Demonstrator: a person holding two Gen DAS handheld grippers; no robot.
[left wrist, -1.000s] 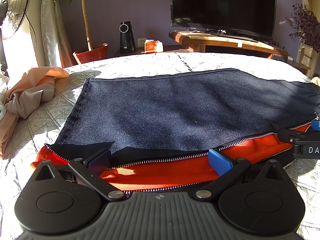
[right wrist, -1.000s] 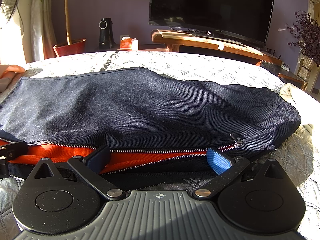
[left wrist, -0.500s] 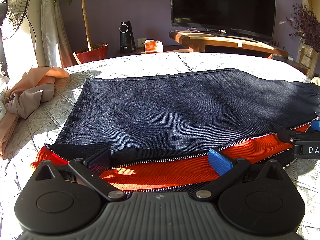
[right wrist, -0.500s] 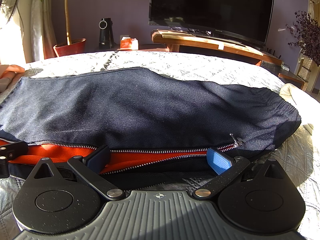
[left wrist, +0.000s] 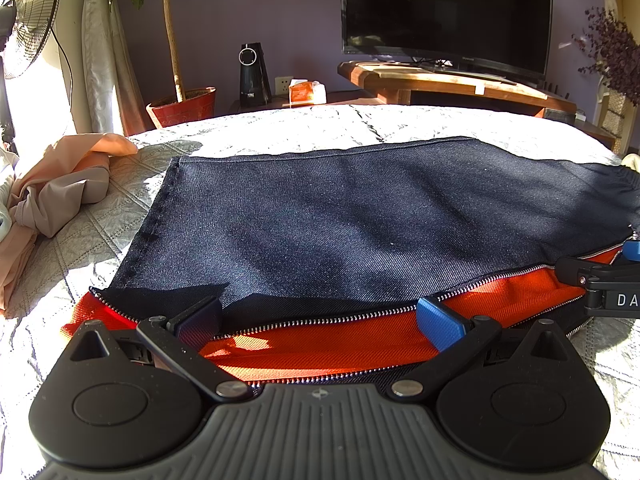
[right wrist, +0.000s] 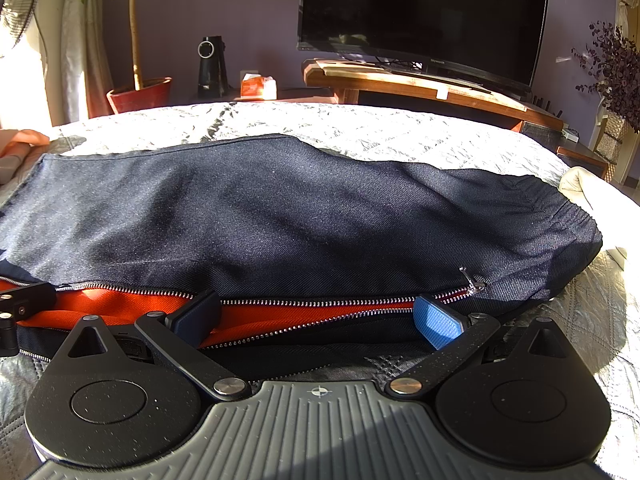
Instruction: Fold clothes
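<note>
1. Garment (left wrist: 360,224): dark twill, orange lining (left wrist: 328,344), metal zipper (right wrist: 320,303), flat on the quilted bed (left wrist: 320,124).
2. Left gripper (left wrist: 320,322) and right gripper (right wrist: 318,320): both spread wide over the unzipped edge, gripping nothing.

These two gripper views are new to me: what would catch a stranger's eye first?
A dark navy garment spread across the quilted bed, its zipper open on bright orange lining. Both grippers sit open at that near edge, the left gripper beside the right gripper. Behind stands a big black television.
</note>
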